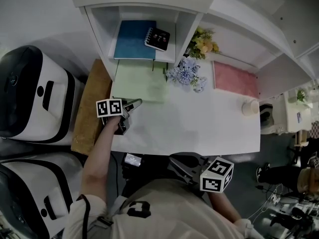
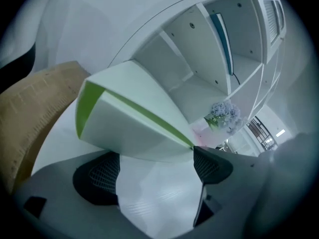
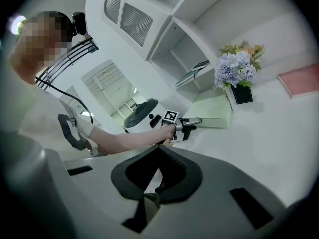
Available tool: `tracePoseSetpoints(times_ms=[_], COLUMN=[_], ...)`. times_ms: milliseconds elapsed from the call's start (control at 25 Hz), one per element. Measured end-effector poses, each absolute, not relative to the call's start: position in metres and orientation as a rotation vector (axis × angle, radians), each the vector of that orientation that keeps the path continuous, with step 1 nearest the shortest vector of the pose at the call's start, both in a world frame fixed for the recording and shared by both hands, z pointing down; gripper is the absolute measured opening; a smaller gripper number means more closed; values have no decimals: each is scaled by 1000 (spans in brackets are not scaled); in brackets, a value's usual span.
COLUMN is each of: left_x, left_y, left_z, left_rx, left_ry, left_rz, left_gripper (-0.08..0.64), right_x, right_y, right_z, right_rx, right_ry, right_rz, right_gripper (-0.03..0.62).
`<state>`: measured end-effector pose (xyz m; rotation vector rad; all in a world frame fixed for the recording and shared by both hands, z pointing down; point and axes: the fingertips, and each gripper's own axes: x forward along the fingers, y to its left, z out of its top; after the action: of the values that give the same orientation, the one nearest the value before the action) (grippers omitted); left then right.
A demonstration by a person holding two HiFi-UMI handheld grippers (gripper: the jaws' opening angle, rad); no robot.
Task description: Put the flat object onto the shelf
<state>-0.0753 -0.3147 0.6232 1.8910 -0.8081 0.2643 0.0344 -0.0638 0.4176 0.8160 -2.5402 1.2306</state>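
Here, the pale green flat rectangular object with a brighter green edge (image 1: pixel 142 83) lies flat on the white desk (image 1: pixel 199 128). Its far edge reaches the foot of the white compartmented shelf unit (image 1: pixel 102 34), and it sits in none of the compartments. The left gripper (image 1: pixel 133 104) is at the object's near edge. In the left gripper view its jaws stand wide apart, with the black ribbed pads (image 2: pixel 97 178) on either side of the object's near corner, and neither pad presses on it. The object is therefore not gripped.

The right gripper (image 1: pixel 178 163) hangs back near the person's body, well apart from the object. In the right gripper view its jaws are closed tip to tip with nothing between them.

In the compartment just above the green object lie a blue hardcover book (image 1: pixel 133 39) and a small black spiral-bound notebook (image 1: pixel 157 38), the notebook resting partly on the book. A bunch of blue-purple artificial flowers (image 1: pixel 187 73) stands just to the right of the green object, and a bunch of yellow flowers (image 1: pixel 202 43) stands behind it. Further right on the desk are a pink flat rectangular pad (image 1: pixel 235 78) and a small white cup (image 1: pixel 250 107). A brown wooden board (image 1: pixel 92 108) runs along the desk's left edge.
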Motion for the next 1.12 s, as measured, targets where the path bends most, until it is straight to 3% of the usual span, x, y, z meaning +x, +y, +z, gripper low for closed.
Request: tracePoseSetpoints(times_ms=[640, 1120], left_x=[-88, -86], left_y=[-308, -252], left_z=[627, 530], left_rx=[1862, 2203], left_ry=[-943, -758], left_rz=[460, 411], left_gripper=[474, 473], right_x=[30, 7], right_y=[-60, -60], right_z=[417, 401], right_rx=[822, 810], right_ry=[-2546, -2588], right_rz=[1225, 1146], right_gripper=[21, 21])
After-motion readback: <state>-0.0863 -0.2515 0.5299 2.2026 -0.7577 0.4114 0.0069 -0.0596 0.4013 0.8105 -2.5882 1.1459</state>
